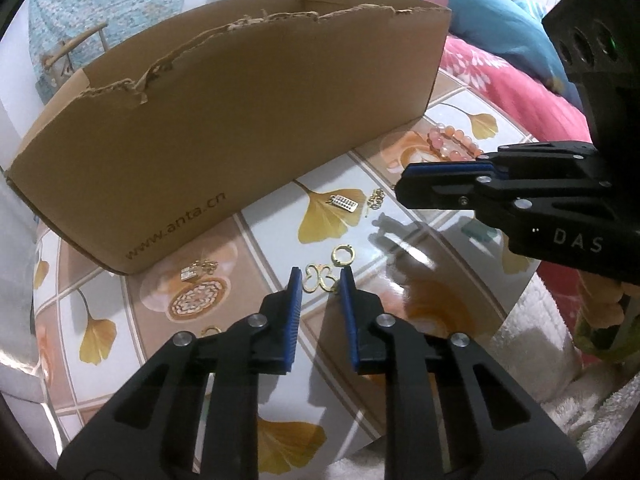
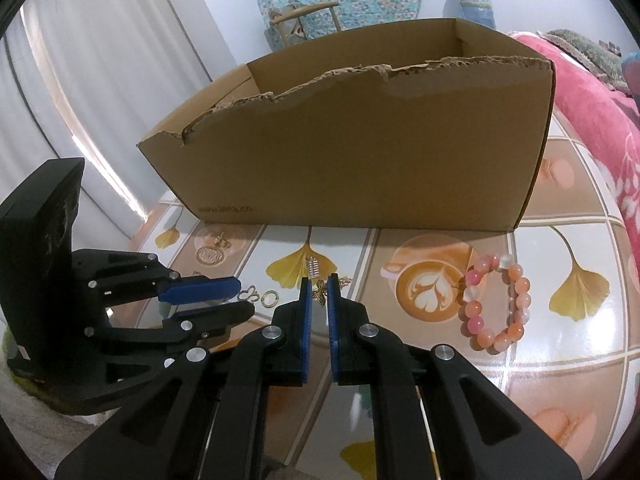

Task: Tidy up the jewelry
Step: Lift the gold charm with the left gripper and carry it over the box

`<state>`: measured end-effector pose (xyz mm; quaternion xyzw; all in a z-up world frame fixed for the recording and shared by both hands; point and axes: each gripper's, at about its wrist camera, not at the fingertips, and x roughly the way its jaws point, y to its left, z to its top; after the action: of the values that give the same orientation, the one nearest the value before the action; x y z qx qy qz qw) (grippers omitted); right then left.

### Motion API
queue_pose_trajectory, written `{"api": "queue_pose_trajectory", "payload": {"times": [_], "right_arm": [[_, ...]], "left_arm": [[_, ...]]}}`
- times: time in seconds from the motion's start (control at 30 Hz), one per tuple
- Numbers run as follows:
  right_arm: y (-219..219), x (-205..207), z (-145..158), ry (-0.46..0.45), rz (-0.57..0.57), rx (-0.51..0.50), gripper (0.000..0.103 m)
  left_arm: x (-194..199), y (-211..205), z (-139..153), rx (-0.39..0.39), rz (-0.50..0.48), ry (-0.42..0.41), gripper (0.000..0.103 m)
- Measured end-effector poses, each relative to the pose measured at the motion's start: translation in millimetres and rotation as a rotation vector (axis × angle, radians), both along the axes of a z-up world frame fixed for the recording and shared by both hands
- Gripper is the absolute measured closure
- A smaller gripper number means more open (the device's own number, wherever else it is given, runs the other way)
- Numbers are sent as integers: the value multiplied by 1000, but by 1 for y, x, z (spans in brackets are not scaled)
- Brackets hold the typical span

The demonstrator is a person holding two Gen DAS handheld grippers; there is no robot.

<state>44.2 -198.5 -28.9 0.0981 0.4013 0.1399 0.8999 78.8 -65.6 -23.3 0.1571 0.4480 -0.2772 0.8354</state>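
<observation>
We hold the left tool [image 1: 320, 278] low over the ginkgo-leaf patterned surface [image 1: 416, 240], its blue-padded fingers parted and gripping nothing. Between the tips lies a gold butterfly-outline pendant [image 1: 319, 278]; whether a pad touches it we cannot tell. Just beyond it sits a small gold ring [image 1: 342, 255], and further ahead a gold rectangular charm [image 1: 343, 202] beside a small gold butterfly trinket [image 1: 375, 199]. Ahead to the left, near the torn brown cardboard box [image 1: 240, 120], a gold cluster [image 1: 197, 270] is too small to identify.

The right tool [image 2: 319, 282] stands slightly parted, with that butterfly trinket [image 2: 319, 295] seen between its tips, partly hidden by the pads; we cannot tell whether it is gripped. To its right rests a pink and orange beaded bracelet [image 2: 496, 304], well clear of the fingers. In the left wrist view half of this bracelet is covered by the right tool. The box interior is mostly hidden behind its tall front wall.
</observation>
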Motion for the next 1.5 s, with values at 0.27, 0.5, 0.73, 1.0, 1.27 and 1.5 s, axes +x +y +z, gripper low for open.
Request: {"api": "queue_pose_trajectory", "payload": {"times": [0.27,0.5,0.73,1.0,1.27,1.5], "right_arm": [[-1,1,0,-1,0,3,95],[-2,3,0,-4,-6,2,95],[-2,4,1,-8,-5,2,95],[-2,-8,43,-93,20,-7,95],[9,29,136,-256,149,-85,95],[-2,140,127,63,184,-66,95]], "left_arm": [[0,-1,-1,-1,-4,-7,88],[-2,-3,-1,-9,-11,-23,88],[-7,-2,8,-15,-24,-53,88],[-11,15,68,-106,-29,-159,88],[36,35,149,-189,-76,-277,88],[136,14,115,-30,-95,-29,88]]}}
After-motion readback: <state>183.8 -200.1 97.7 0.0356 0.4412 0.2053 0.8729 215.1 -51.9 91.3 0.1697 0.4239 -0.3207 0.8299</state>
